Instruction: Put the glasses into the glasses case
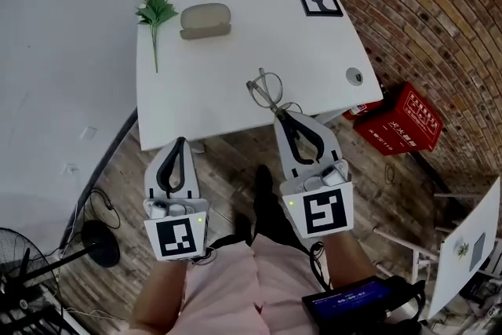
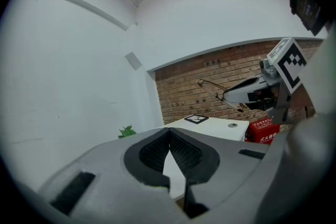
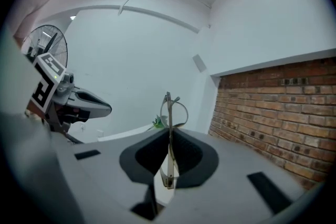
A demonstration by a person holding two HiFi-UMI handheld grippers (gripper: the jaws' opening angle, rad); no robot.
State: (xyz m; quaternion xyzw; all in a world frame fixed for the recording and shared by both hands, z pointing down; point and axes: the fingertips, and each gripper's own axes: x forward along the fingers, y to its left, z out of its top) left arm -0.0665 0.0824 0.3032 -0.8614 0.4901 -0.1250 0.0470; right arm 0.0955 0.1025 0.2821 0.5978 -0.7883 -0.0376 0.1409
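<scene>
the right gripper (image 1: pixel 280 111) is clamped on a temple arm of the glasses (image 1: pixel 265 88). it holds them in the air over the near edge of the table (image 1: pixel 235 74), with the frame sticking out beyond the jaw tips toward the far edge. the glasses case (image 1: pixel 205 20) rests near the far left corner, just beside a green sprig (image 1: pixel 155 12). its long axis runs along the far edge. from the carrying gripper the case lies ahead and to the left, well apart, so the coming move looks like a diagonal carry across the table. the glasses would probably need turning to lie along the case. the left gripper (image 1: pixel 181 143) is closed on nothing, off the near edge by the left corner, and looks no nearer to the case. whether the case is open is hard to tell.
</scene>
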